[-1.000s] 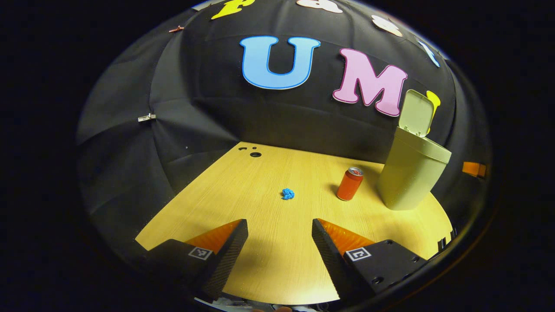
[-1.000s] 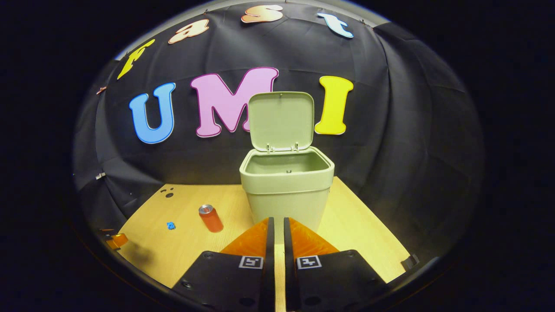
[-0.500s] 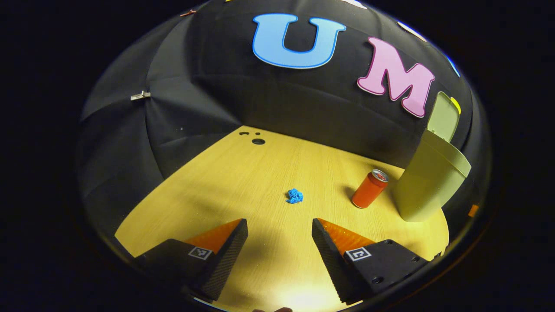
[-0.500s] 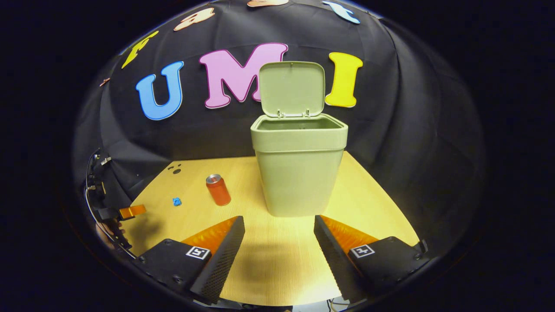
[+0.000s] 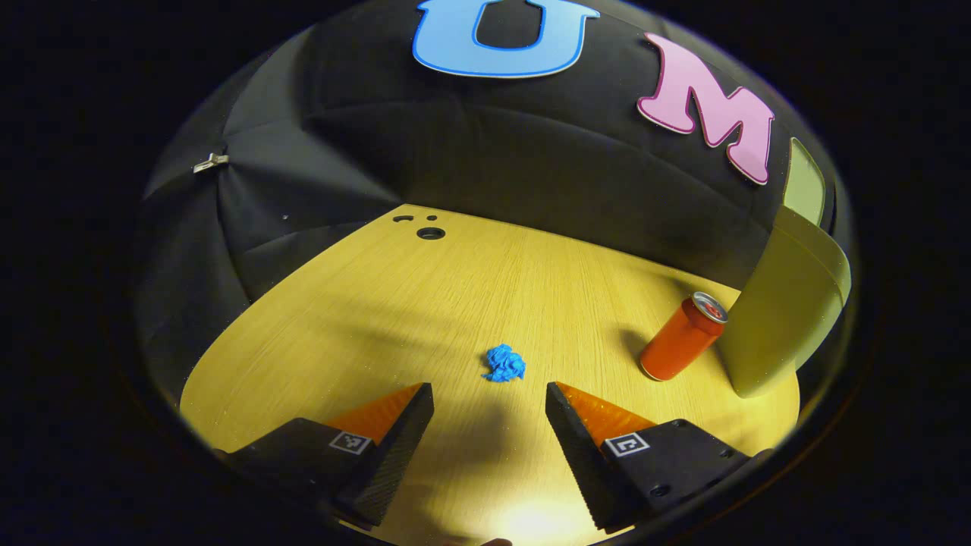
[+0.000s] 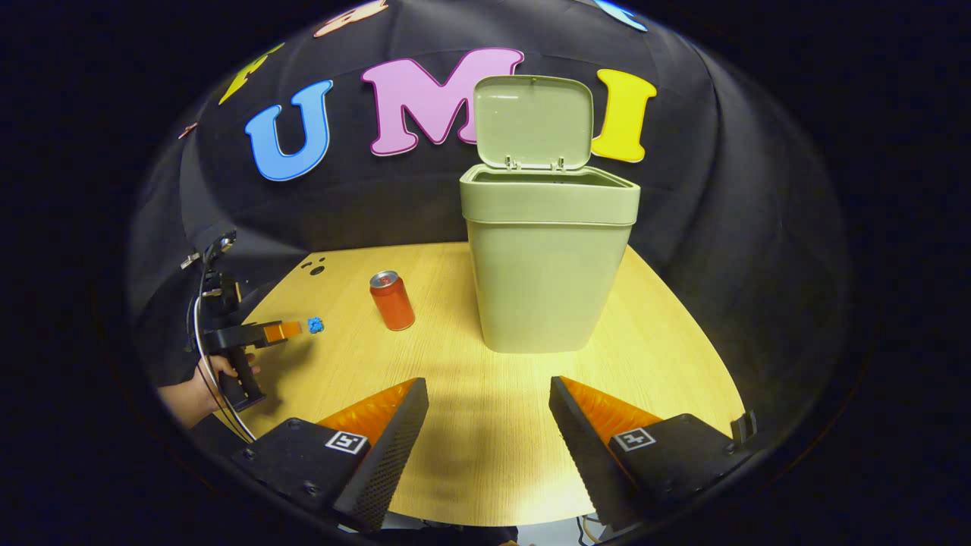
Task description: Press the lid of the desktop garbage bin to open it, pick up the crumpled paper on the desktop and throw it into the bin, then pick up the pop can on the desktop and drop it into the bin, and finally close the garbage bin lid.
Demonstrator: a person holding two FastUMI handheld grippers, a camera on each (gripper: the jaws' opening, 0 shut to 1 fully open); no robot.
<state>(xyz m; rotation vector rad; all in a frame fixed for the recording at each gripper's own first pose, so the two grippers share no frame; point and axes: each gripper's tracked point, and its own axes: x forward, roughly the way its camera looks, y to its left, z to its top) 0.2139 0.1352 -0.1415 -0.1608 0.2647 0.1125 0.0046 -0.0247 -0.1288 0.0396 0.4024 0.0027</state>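
- The green garbage bin stands upright on the wooden worktop, its lid swung up and standing open behind the mouth.
- The pop can, orange-red with a silver top, stands upright on the worktop just beside the bin; a strip of bare wood shows between them.
- The crumpled paper, a small blue wad, lies on the worktop, apart from the can on the side away from the bin.
- The left tool is released, fingers spread wide with nothing between them; the blue wad sits just ahead of the gap, not touched.
- In the right gripper view, the left tool shows off to one side, held by a hand, its tip close to the paper.
- The right tool is also released and empty, fingers wide apart, facing the front wall of the bin, which stands well clear of it.
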